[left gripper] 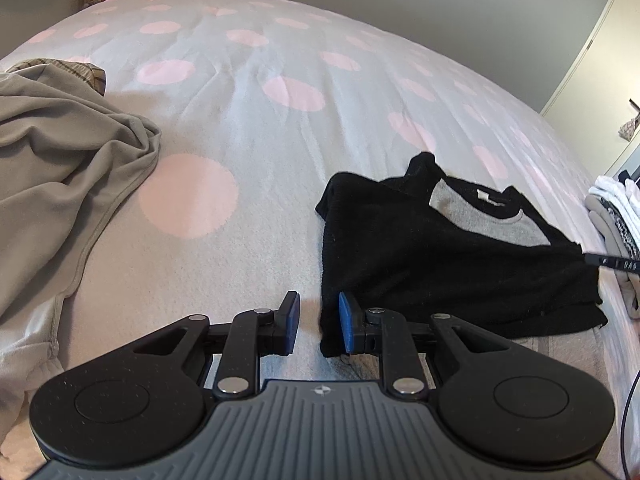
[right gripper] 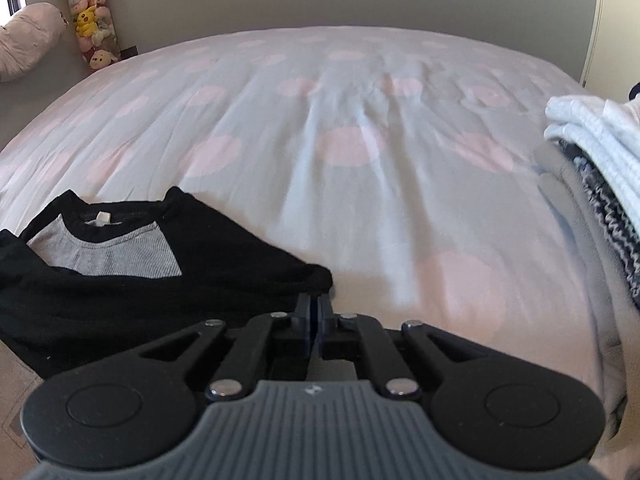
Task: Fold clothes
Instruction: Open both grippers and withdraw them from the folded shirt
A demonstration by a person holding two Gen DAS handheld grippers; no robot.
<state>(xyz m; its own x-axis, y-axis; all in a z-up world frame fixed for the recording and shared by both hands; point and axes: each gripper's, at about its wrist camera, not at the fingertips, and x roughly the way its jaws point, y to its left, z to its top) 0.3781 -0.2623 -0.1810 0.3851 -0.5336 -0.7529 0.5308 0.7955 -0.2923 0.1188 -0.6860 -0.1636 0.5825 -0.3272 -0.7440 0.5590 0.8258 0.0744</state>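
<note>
A black shirt with a grey chest panel [left gripper: 440, 264] [right gripper: 120, 280] lies partly folded on the bed's pink-dotted cover [left gripper: 240, 128]. In the left wrist view my left gripper [left gripper: 319, 322] stands open at the shirt's near left corner. The cloth edge lies beside the right blue pad, and the left pad is clear of it. My right gripper [right gripper: 316, 306] has its jaws almost together at the shirt's near right corner. In the left wrist view the right gripper [left gripper: 590, 258] shows as a thin black tip, with the cloth drawn to a point at it.
A crumpled grey garment [left gripper: 60, 152] lies at the left of the bed. A stack of folded white and grey clothes [right gripper: 592, 168] [left gripper: 616, 208] sits at the right edge. Plush toys [right gripper: 90, 20] stand in the far left corner and a pale pillow [right gripper: 28, 40] lies beside them.
</note>
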